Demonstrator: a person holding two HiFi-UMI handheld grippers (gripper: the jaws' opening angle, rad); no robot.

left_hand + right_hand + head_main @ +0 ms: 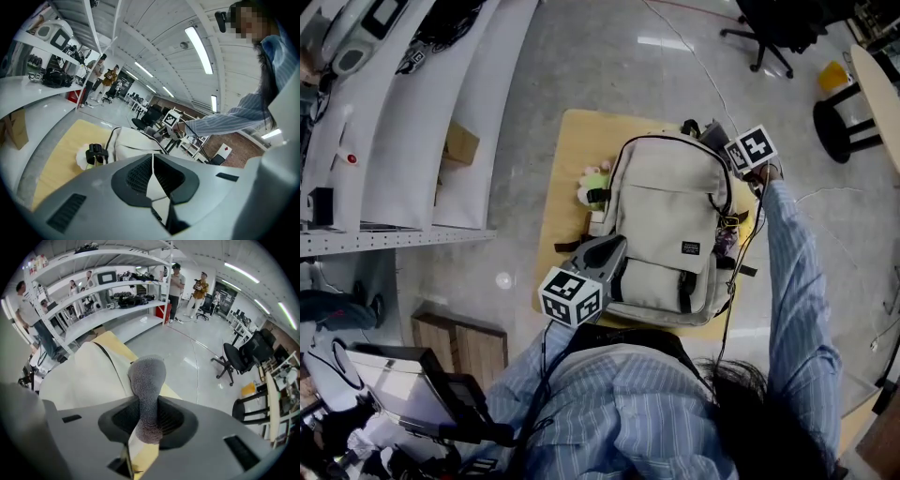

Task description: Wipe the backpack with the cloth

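Note:
A beige backpack (pixel 666 225) lies flat on a small wooden table (pixel 558 187). My left gripper (pixel 614 248) sits at the pack's near left edge, jaws shut, with nothing seen between the tips. In the left gripper view (pixel 152 157) the backpack (pixel 131 143) lies just beyond it. My right gripper (pixel 722 141) is at the pack's far right corner, shut on a grey cloth (pixel 711 131). The right gripper view shows the gripper (pixel 147 401) with the cloth (pixel 146 373) sticking out past the jaws, and the backpack (pixel 89 376) to its left.
A small white and green soft item (pixel 595 183) lies on the table by the pack's left side. White shelving (pixel 394 122) and a cardboard box (pixel 459 145) stand to the left. An office chair (pixel 769 28) and a stool (pixel 844 112) are at the far right.

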